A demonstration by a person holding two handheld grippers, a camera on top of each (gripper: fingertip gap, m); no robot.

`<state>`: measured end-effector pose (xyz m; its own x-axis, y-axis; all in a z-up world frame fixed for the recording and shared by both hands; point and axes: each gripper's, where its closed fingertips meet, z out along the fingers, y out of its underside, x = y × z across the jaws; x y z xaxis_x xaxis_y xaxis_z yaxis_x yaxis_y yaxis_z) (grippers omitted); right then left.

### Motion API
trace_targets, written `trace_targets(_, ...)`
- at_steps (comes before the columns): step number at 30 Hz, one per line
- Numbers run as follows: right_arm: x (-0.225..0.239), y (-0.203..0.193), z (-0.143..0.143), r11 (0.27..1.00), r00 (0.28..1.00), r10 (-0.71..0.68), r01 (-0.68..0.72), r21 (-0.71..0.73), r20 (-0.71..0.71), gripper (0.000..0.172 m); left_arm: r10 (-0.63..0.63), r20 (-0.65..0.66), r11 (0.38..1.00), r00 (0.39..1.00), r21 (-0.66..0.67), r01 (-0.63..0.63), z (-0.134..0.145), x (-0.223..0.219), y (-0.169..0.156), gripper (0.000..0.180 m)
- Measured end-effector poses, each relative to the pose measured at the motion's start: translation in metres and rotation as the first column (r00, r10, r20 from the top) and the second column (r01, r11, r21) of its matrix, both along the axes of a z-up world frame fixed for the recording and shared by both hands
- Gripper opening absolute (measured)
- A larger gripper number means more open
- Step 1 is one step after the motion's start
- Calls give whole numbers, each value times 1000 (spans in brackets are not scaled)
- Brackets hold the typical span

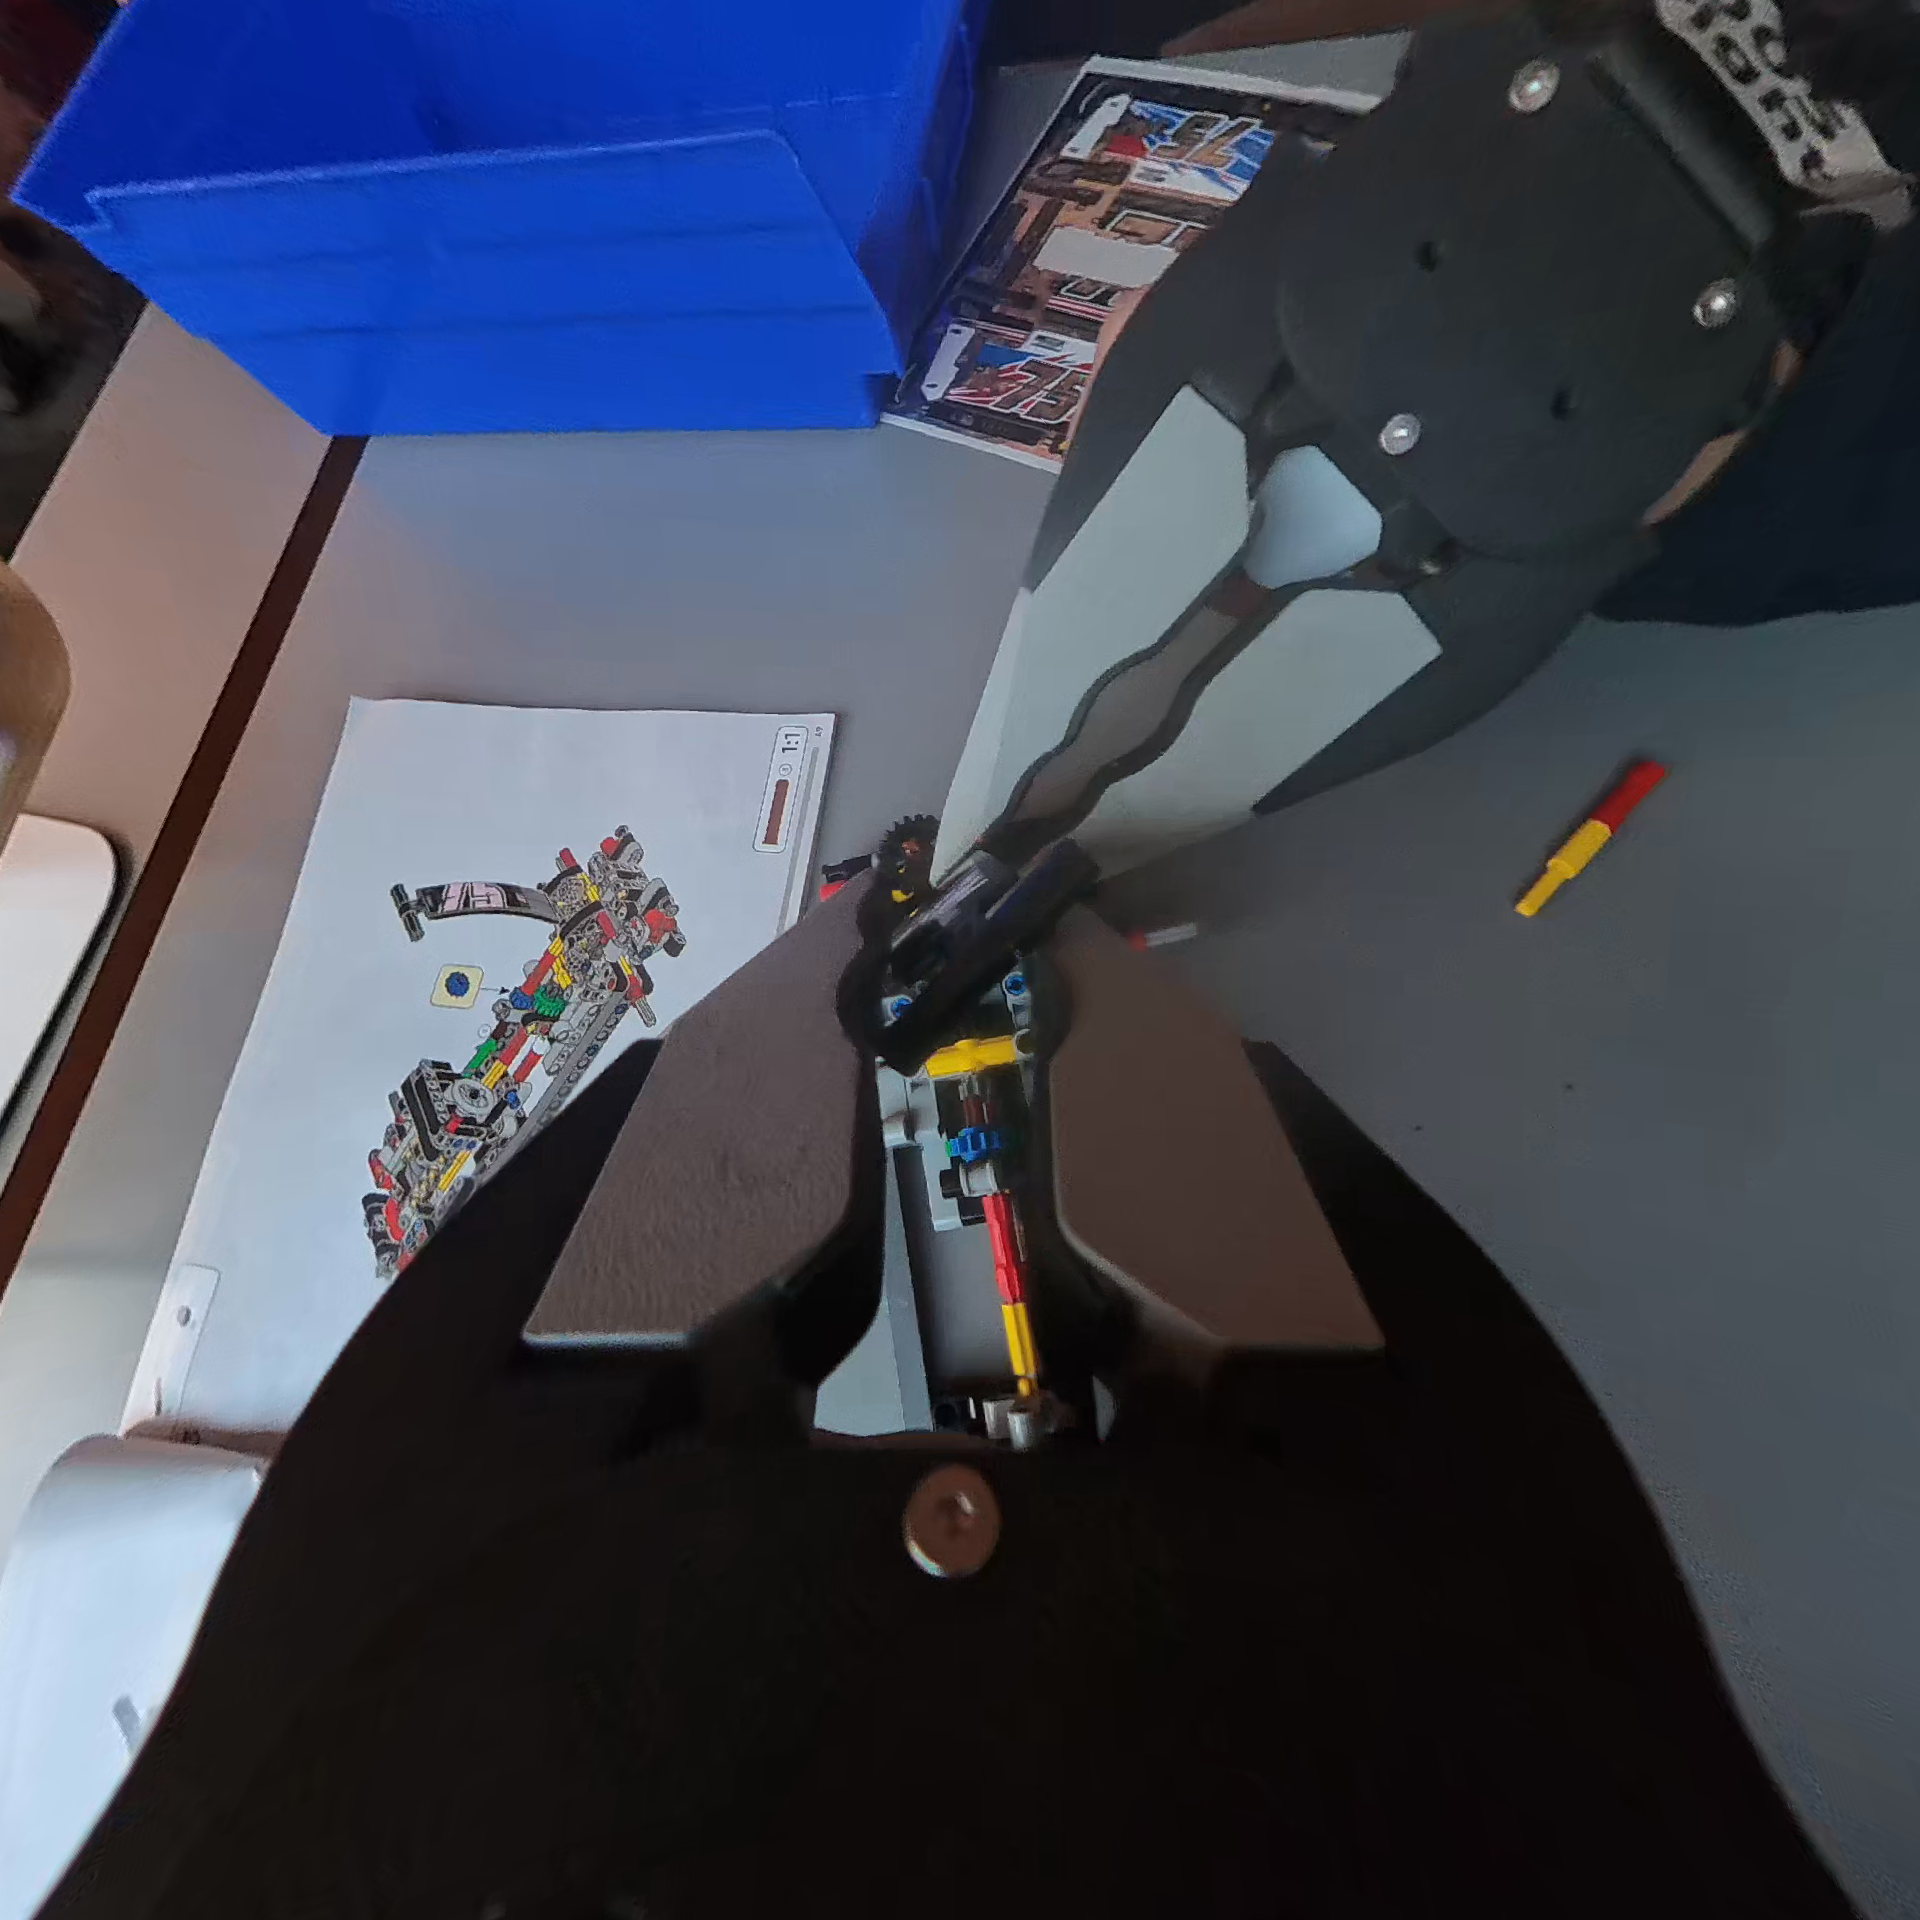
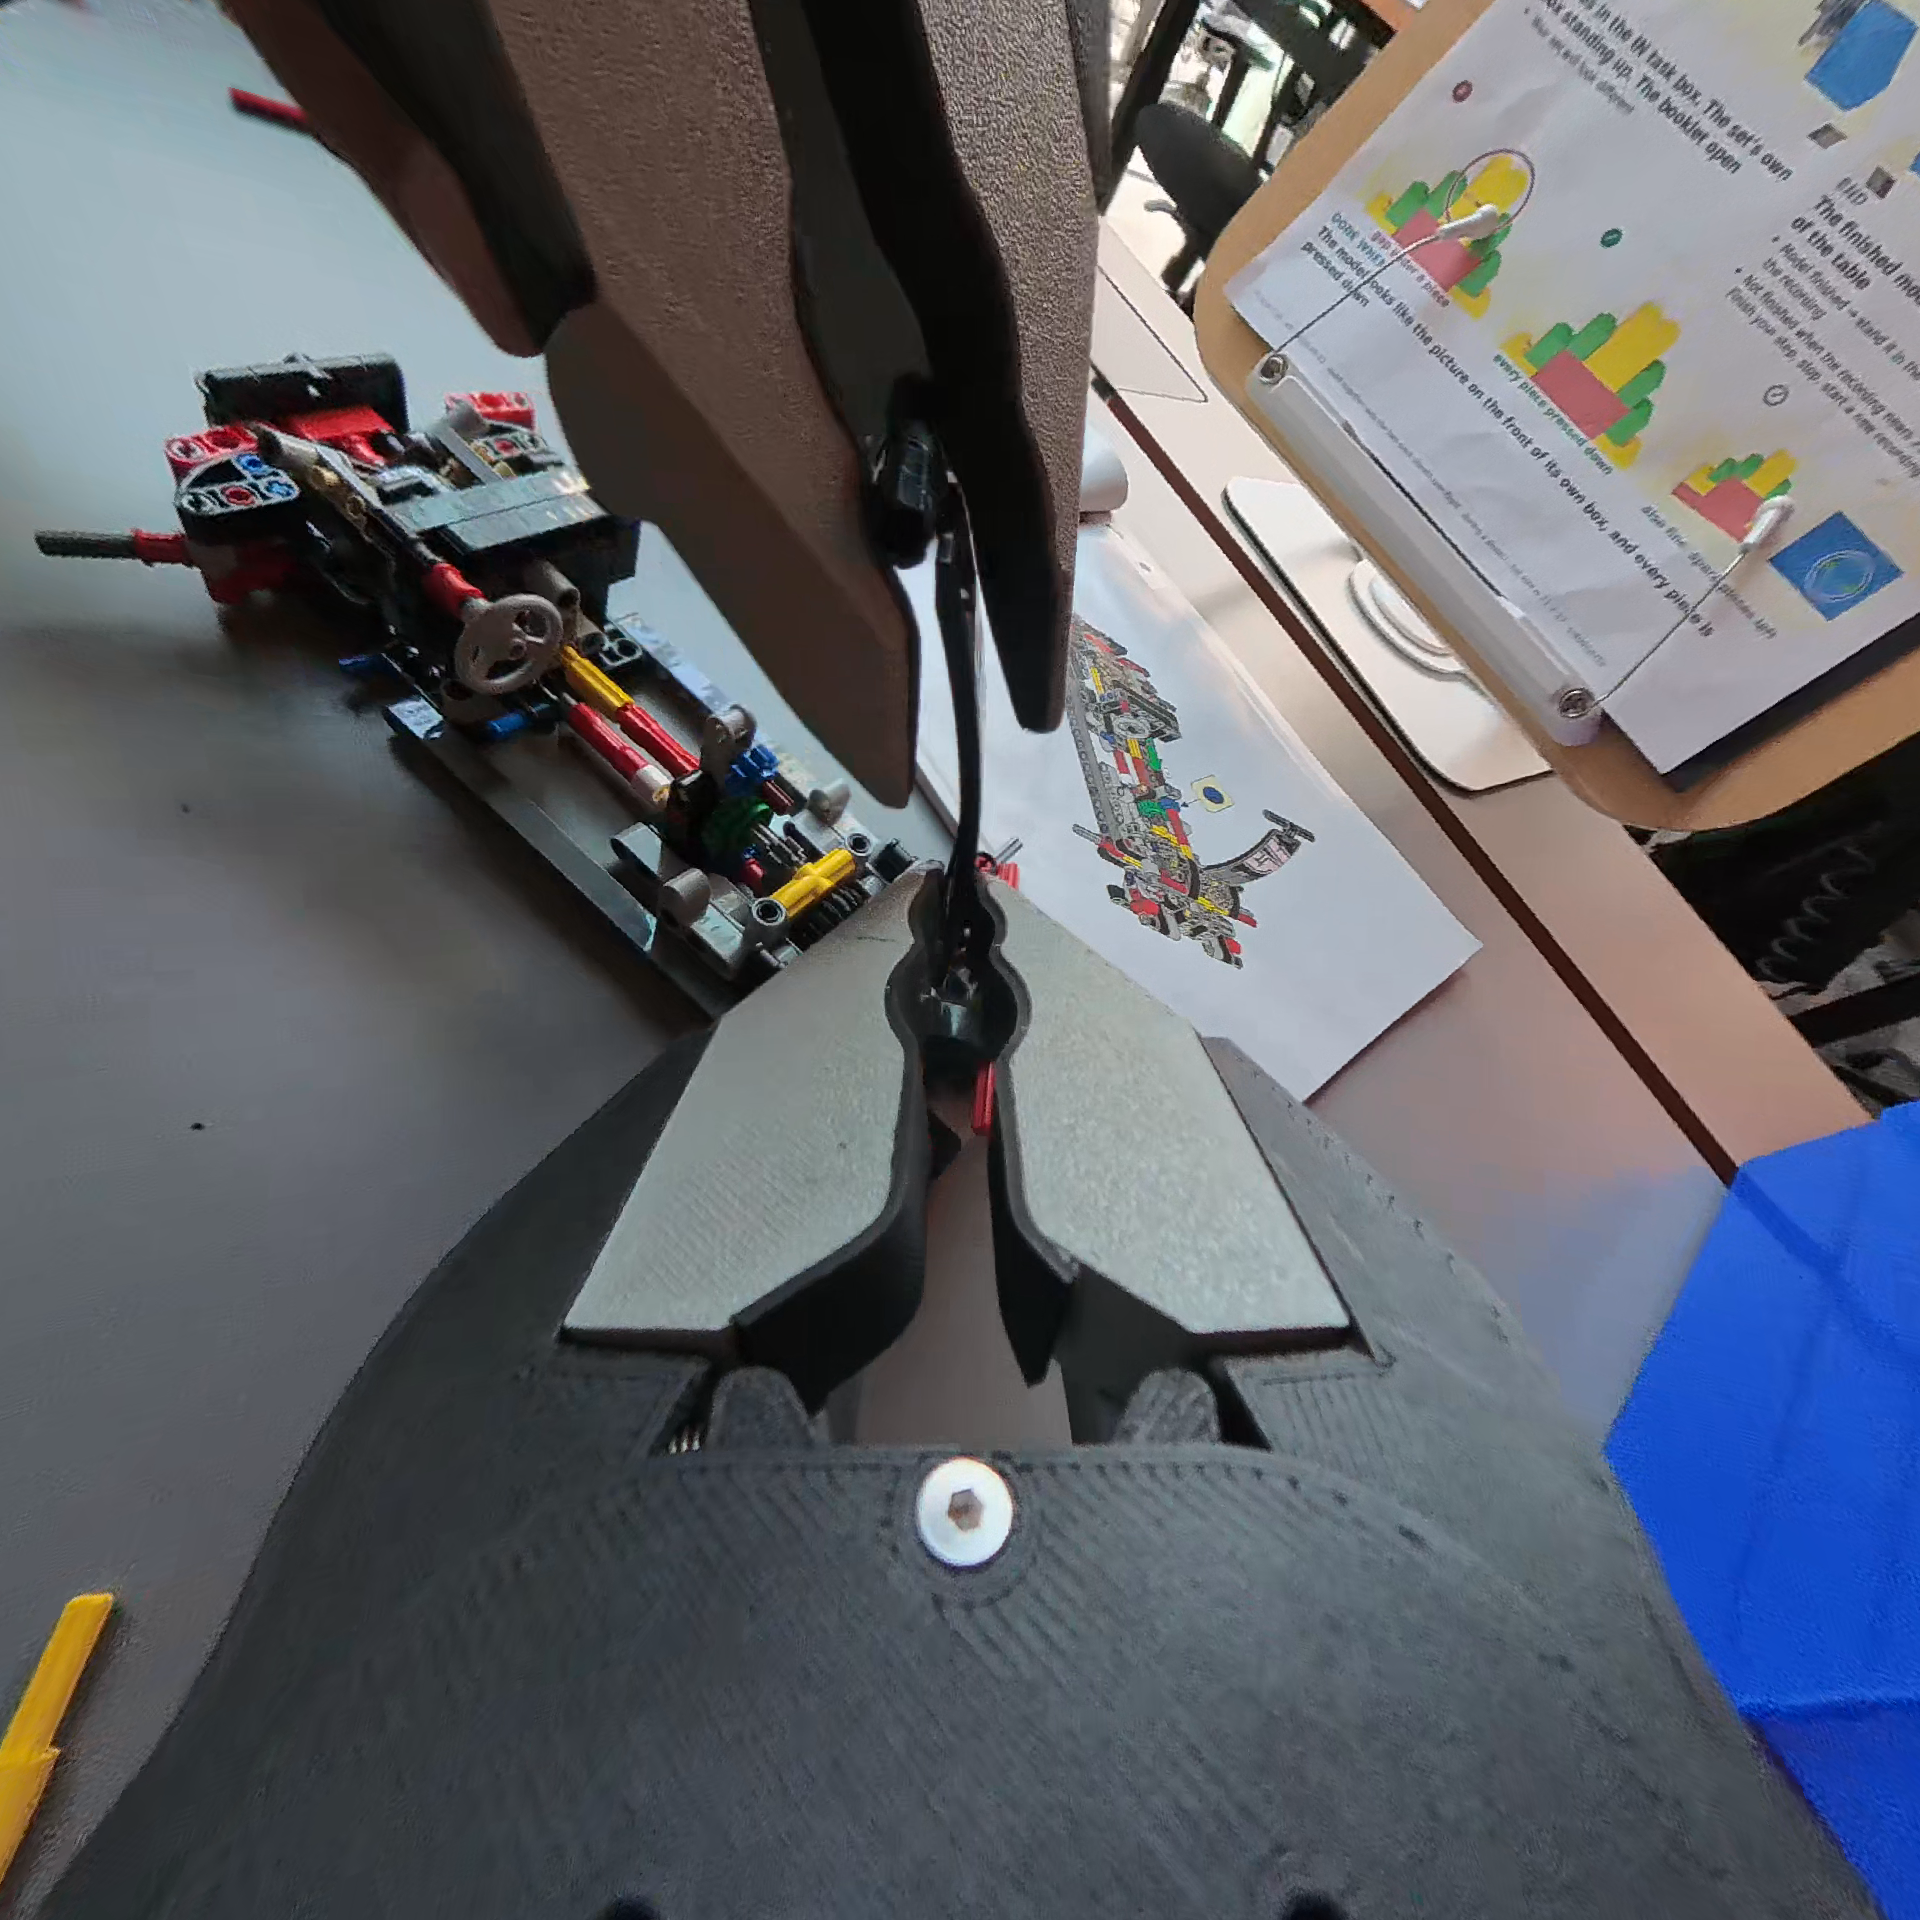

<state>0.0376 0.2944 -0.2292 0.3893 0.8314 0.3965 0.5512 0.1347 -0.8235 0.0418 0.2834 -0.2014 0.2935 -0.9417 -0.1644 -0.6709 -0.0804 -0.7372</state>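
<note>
My left gripper (image 1: 966,935) and my right gripper (image 2: 956,894) each grip one end of a thin black curved piece (image 1: 977,920), held between them above the table. In the right wrist view the piece (image 2: 971,727) runs as a narrow black strip from my right fingertips up into the left gripper (image 2: 966,758), which comes in from the top. In the left wrist view the right gripper (image 1: 992,831) reaches in from the upper right, shut on the piece. A partly built brick vehicle chassis (image 2: 499,623) lies on the grey table, directly under my left fingers (image 1: 966,1143).
An open instruction page (image 1: 520,935) lies left of the chassis. A blue bin (image 1: 499,208) and a sticker sheet (image 1: 1091,260) sit behind. A red-and-yellow axle piece (image 1: 1590,831) lies at right, and a yellow piece (image 2: 42,1725) lies near. A clipboard stand (image 2: 1558,364) is past the table edge. Left and right tips are no more than a few centimetres apart.
</note>
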Motion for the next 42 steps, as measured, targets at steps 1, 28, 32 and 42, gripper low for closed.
trace_targets(1, 0, -2, 0, 1000, 1000, 13, -13, -4, 2, 6, -34, 0, 999, 999, -4, 34, -1, 0, -2, 21)
trace_targets(28, 3, 13, -16, 827, 849, 476, -343, -445, 231, 17, -618, -21, 762, 786, 228, 606, -2, -19, 12, 10)
trace_targets(32, 0, 12, -18, 805, 815, 510, -340, -487, 275, 17, -624, -24, 756, 781, 235, 611, -1, -22, 12, 10)
trace_targets(42, 1, 12, -21, 768, 755, 530, -236, -595, 385, 18, -630, -25, 751, 776, 235, 617, -2, -24, 11, 9)
